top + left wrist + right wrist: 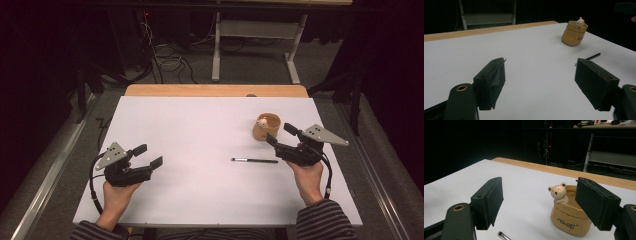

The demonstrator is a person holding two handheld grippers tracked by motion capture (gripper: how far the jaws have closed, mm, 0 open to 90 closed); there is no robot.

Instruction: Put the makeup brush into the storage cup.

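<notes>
Nearest us, we hold the left gripper [150, 156] over the white worktop [200, 140], its jaws spread wide and empty. Our right gripper [281, 134] likewise hangs with jaws apart, gripping nothing, just beside the tan sack-shaped ceramic pot [266, 128] with a small cream bear figure [559, 192] at its rim. The thin black pen [254, 160] lies flat on the worktop, between the grippers and nearer the right one.
</notes>
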